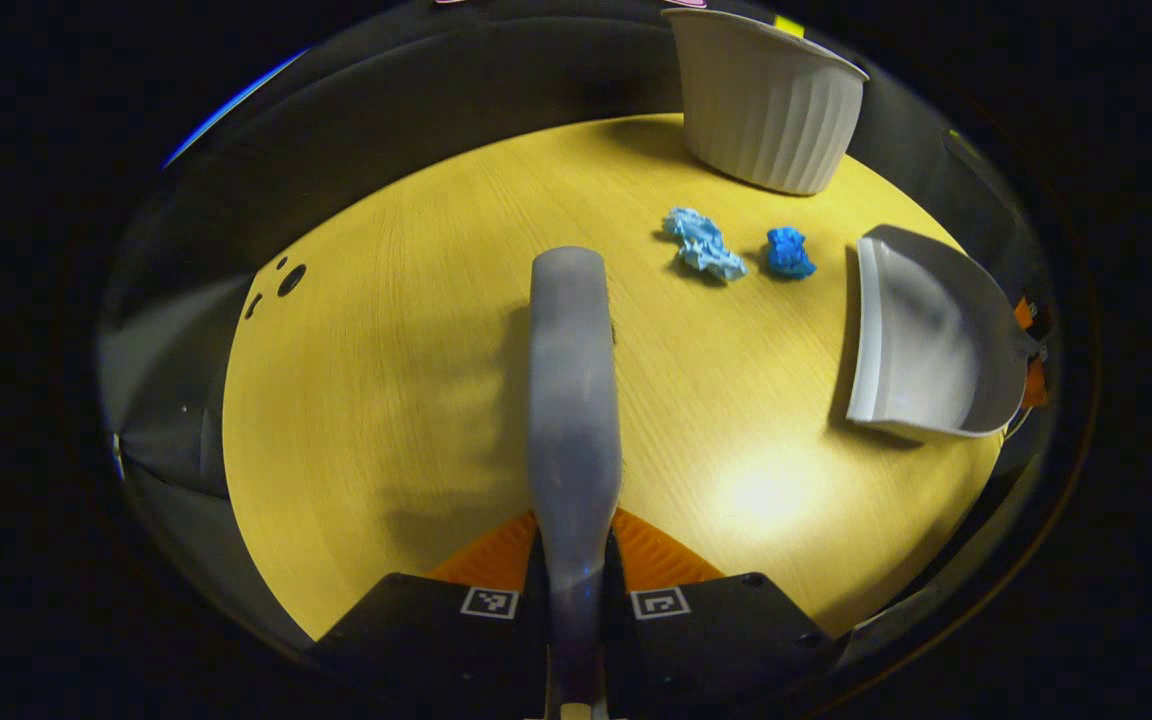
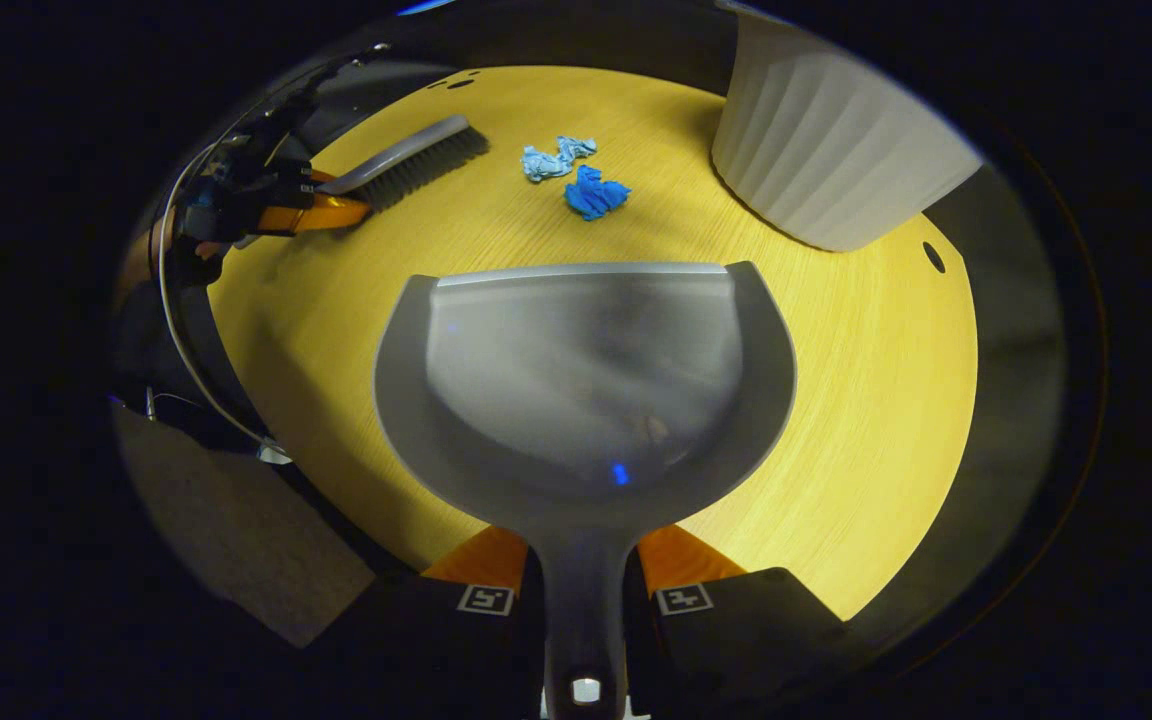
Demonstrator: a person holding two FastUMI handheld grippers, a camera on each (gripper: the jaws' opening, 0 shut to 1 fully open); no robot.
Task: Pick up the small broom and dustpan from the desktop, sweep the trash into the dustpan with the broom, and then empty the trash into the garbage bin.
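Two crumpled wads lie on the desktop between our tools: our left gripper clamps the broom, our right gripper clamps the dustpan, beside the bin.

Trash between broom and dustpan

Dim booth, light from above. Soft glare patch on the counter in the left gripper view. Broom casts a broad shadow leftward. Strong fisheye bending at edges; dustpan near the lens looks soft, slightly blurred.
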